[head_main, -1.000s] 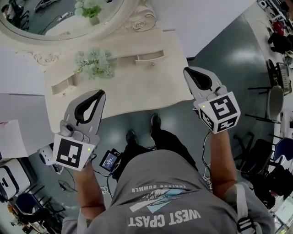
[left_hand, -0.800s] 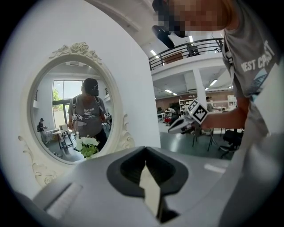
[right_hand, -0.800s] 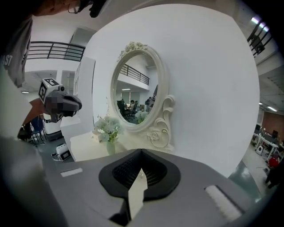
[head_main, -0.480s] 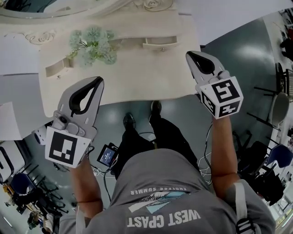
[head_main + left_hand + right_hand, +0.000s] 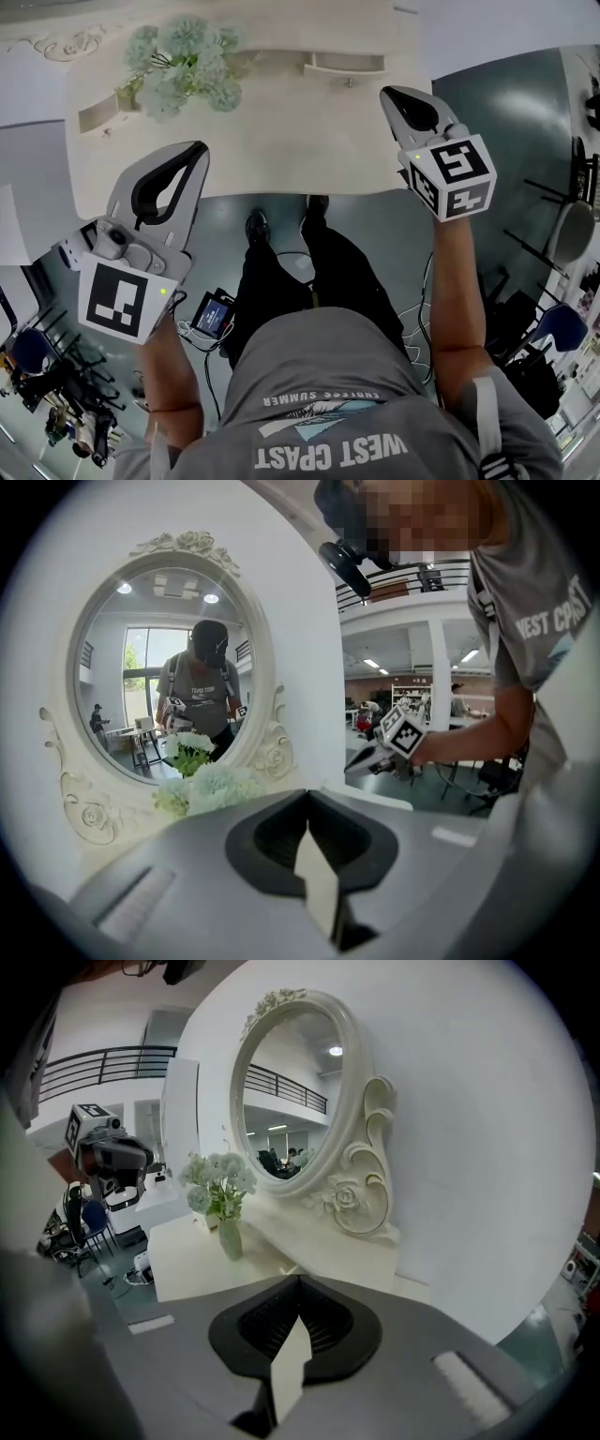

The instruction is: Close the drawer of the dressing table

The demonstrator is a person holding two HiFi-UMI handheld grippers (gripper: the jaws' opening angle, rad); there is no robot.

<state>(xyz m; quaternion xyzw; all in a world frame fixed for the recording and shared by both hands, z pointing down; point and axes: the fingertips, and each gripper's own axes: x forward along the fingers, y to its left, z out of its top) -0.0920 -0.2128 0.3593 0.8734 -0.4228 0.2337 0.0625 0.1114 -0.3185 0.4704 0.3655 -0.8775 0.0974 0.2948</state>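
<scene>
The left gripper [image 5: 194, 153] and right gripper [image 5: 392, 96] are both clenched on nothing, above the near side of the dressing table [image 5: 281, 150]. The small drawer [image 5: 344, 64] stands pulled out at the tabletop's back, near the right gripper's tips.

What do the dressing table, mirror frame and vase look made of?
Dressing table: probably painted wood; matte cream, no visible grain.
Mirror frame: carved or moulded, same cream finish, rose relief.
Vase: pale green, smooth; perhaps ceramic or glass.

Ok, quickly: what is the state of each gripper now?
Left grey two-jaw gripper: closed, holding nothing.
Right grey two-jaw gripper: closed, holding nothing.
</scene>
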